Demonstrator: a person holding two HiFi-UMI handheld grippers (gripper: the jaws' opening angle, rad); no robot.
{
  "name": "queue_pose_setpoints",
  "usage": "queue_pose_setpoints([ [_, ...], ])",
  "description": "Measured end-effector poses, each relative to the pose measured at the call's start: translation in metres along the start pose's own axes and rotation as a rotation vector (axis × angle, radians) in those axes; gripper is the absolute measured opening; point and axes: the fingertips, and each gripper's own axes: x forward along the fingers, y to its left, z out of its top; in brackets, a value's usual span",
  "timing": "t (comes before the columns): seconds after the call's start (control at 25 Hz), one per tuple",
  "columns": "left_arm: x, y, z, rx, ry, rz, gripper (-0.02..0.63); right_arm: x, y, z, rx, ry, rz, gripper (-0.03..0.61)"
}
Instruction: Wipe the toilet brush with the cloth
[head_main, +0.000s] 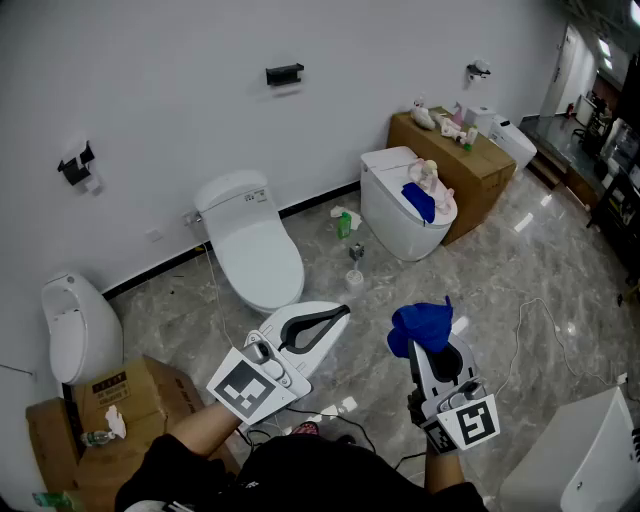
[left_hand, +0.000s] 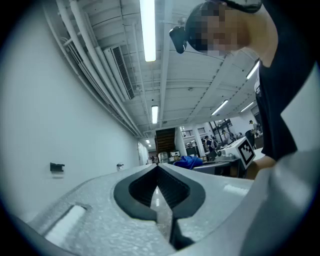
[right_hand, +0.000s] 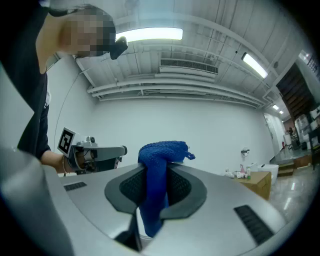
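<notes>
— Fingers first: how do they stand?

— Both pairs are together. My left gripper (head_main: 340, 313) is closed on nothing, its tips meeting. My right gripper (head_main: 428, 340) is clamped on the blue cloth (head_main: 421, 323), which runs down between the pads and bunches over the tips. I hold both in the air, side by side, pointing away from me.

— And the room?

— A white wall (head_main: 150, 90) stands ahead. The floor (head_main: 500, 290) is grey, marbled and glossy, with a black strip where it meets the wall. A toilet (head_main: 252, 250) stands against the wall, lid down, just beyond my left gripper. A second toilet (head_main: 395, 210) is to its right, with a blue rag (head_main: 420, 200) and something pale lying on its lid. A urinal (head_main: 75, 325) is at the far left. A long cardboard box (head_main: 480, 175) sits against the wall past the second toilet, with bottles and small bits on top. A smaller cardboard box (head_main: 130, 400) is down at my left. A black fitting (head_main: 285, 73) hangs high on the wall, and a thin cable (head_main: 535, 315) loops over the tiles at the right.

— Where is the brush?

— A small thing with a white base (head_main: 354, 275) stands on the floor between the two toilets, near a green bottle (head_main: 343, 224). It is too small for me to tell whether it is the brush. The cloth is well apart from it.
</notes>
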Motion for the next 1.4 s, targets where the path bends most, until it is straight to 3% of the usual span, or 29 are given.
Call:
queue_pose_setpoints([
  [1.04,0.022,-0.035,-0.008,-0.001,0.054,-0.002,0.0,-0.039,-0.038,0.003,0.061,-0.061,-0.044,0.078],
  [1.4,0.025,-0.058,-0.017,0.018,0.083,0.013,0.0,-0.058,-0.038,-0.009,0.088,-0.054,-0.002,0.077],
])
